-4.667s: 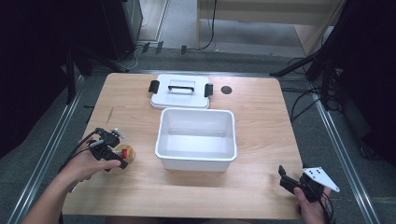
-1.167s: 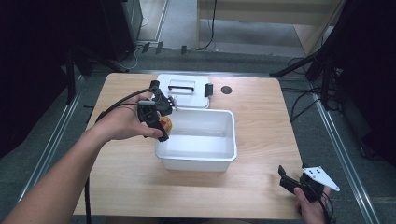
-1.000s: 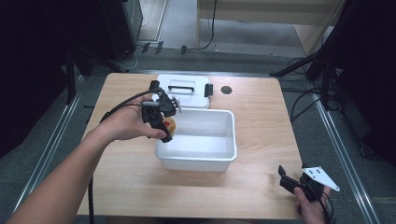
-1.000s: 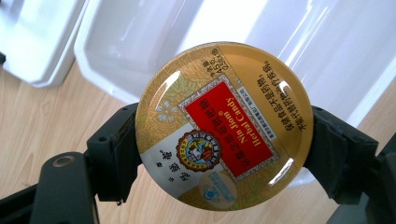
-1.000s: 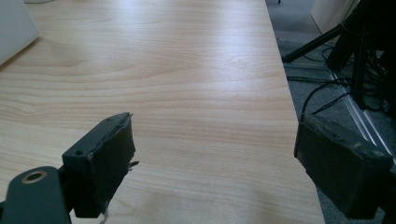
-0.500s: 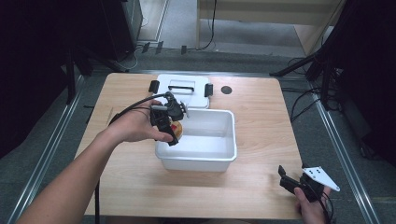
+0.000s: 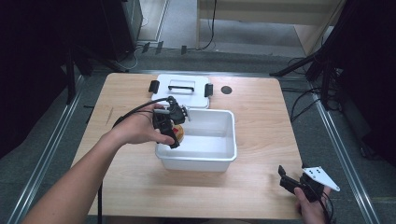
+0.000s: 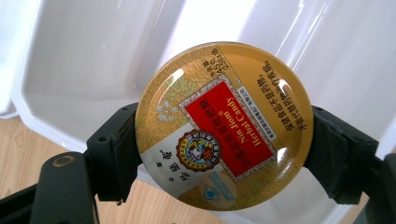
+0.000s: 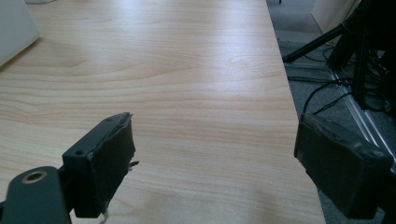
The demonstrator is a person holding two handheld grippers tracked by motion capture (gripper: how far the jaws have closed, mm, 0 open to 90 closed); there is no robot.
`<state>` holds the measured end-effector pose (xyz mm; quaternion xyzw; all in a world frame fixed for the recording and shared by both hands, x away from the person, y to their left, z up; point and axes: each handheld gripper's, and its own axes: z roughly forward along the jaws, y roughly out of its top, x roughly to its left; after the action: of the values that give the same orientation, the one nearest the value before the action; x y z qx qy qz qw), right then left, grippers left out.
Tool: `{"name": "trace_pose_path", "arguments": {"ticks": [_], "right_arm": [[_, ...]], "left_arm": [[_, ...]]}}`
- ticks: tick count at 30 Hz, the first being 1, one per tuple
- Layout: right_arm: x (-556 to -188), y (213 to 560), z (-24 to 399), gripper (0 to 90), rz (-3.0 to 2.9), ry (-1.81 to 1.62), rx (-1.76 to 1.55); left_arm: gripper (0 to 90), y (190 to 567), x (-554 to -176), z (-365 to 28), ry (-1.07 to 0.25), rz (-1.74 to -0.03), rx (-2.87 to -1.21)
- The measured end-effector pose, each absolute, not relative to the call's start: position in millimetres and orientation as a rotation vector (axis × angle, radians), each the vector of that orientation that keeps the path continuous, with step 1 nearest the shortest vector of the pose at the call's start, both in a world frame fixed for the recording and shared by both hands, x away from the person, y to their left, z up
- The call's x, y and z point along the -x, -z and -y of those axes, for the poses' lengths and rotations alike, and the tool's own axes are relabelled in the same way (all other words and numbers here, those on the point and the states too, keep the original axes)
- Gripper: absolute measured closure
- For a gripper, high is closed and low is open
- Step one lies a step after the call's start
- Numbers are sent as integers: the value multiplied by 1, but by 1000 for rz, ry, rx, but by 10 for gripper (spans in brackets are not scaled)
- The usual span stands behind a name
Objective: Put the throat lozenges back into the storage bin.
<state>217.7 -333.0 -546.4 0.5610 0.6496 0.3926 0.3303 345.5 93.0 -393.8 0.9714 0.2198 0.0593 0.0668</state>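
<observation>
While gripping tin (image 8: 223,123), left tongs (image 7: 169,125) tilt.

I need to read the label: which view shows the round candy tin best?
The left gripper view: the candy tin faces the camera up close, its red label readable, held between the left tongs. The high view shows it small and partly hidden over the white bin.

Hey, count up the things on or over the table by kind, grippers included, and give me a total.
Round candy tin, held over the bin's left edge: 1
White plastic bin: 1
White lid with black latches: 1
Hand-held grippers, left gripper and right gripper: 2
Total: 5
</observation>
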Motion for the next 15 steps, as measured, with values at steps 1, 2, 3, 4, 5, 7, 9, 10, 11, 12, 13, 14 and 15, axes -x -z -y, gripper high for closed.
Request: {"name": "trace_pose_path", "arguments": {"ticks": [1,2,3,4,5,7,9,10,11,12,13,14,15], "right_arm": [[-218,546,333,123,-1699,-1027,-1467],[-218,546,333,123,-1699,-1027,-1467],[-218,546,333,123,-1699,-1027,-1467],[-218,546,333,123,-1699,-1027,-1467],[-218,546,333,123,-1699,-1028,-1467],[-218,546,333,123,-1699,-1028,-1468],[-218,546,333,123,-1698,-1030,-1468],[-218,546,333,123,-1698,-1030,-1468],[-218,546,333,123,-1699,-1030,-1467],[-218,546,333,123,-1698,-1030,-1468],[-218,546,333,123,-1698,-1031,-1468],[-218,546,333,123,-1699,-1031,-1468],[-218,546,333,123,-1699,-1031,-1468]], "left_arm": [[207,395,-345,-93,-178,-660,-2934],[207,397,-345,-92,-179,-660,-2934],[207,398,-346,-92,-178,-658,-2939],[207,398,-346,-92,-178,-658,-2939],[207,401,-346,-93,-173,-660,-2938],[207,404,-347,-93,-166,-663,-2943],[207,406,-348,-94,-161,-664,-2945],[207,406,-348,-94,-161,-664,-2945],[207,409,-349,-95,-144,-666,-2942],[207,411,-349,-95,-138,-668,-2941],[207,412,-349,-94,-135,-669,-2942],[207,414,-349,-94,-134,-671,-2944],[207,414,-349,-94,-134,-671,-2944]]}}
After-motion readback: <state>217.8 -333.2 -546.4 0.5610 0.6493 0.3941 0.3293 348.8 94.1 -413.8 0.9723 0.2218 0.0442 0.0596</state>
